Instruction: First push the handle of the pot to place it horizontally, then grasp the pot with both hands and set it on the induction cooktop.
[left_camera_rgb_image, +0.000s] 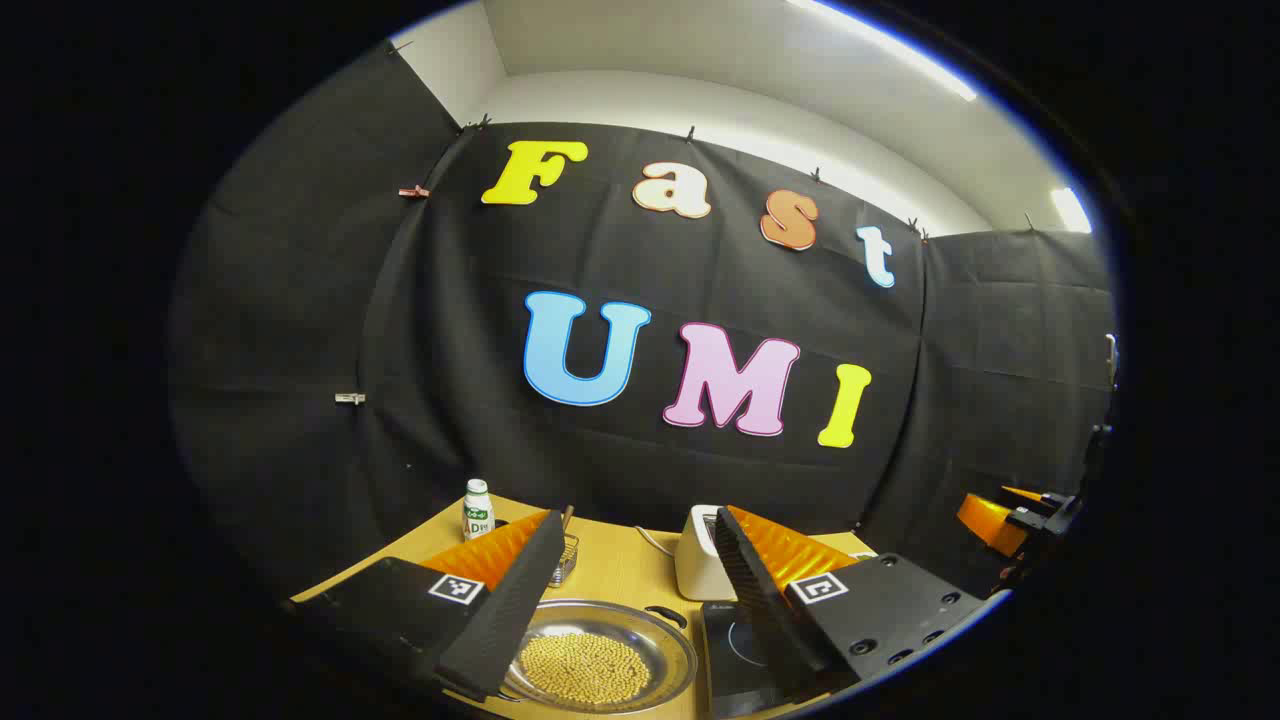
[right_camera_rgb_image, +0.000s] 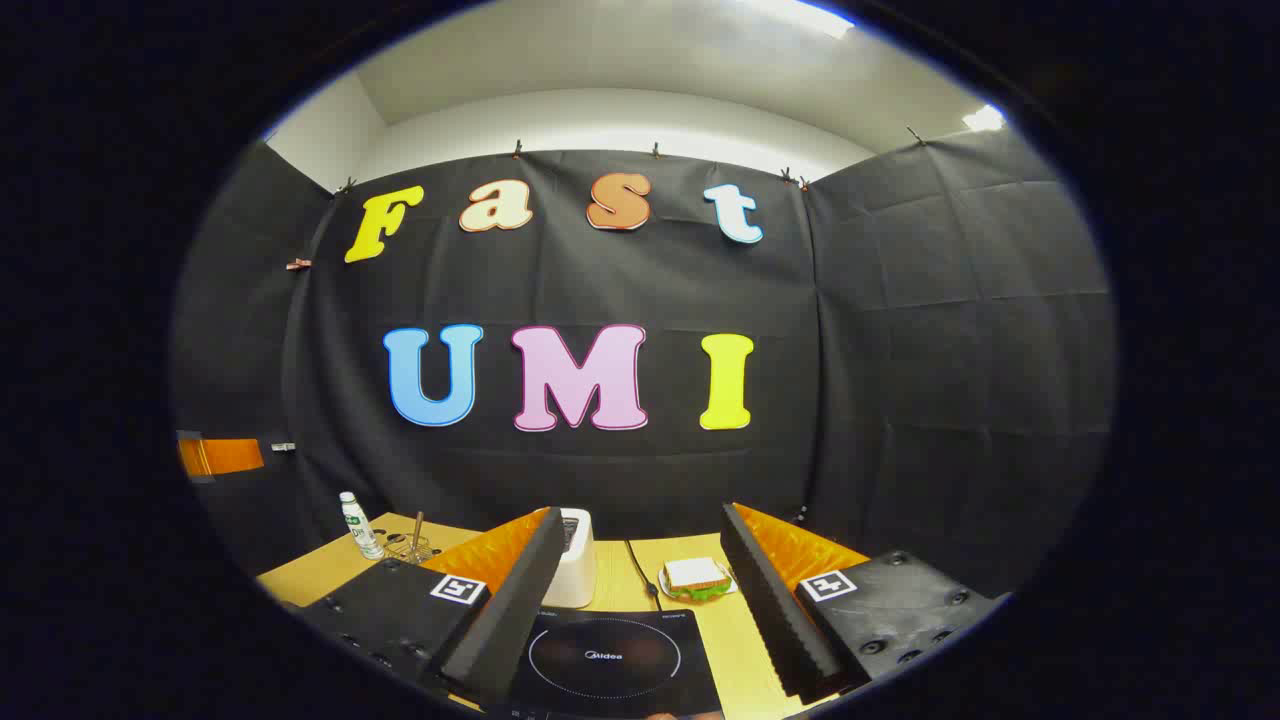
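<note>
Both grippers poised, jaws apart, above the bench.
Pot (left_camera_rgb_image: 600, 655) lies between left gripper (left_camera_rgb_image: 620, 600) jaws; nudge its handle (left_camera_rgb_image: 666, 616), seemingly angled, level; cooktop (right_camera_rgb_image: 610, 660) sits between right gripper (right_camera_rgb_image: 640, 610) jaws.

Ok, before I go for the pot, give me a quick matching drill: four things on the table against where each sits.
Things:
1. pot
2. cooktop
3. sandwich
4. bottle

Places:
A. far left of the table, by the wire basket
B. right of the toaster, on a plate
C. between the left hand-held gripper fingers, full of yellow beans
D. in front of the toaster

Pairs: 1-C, 2-D, 3-B, 4-A
</note>
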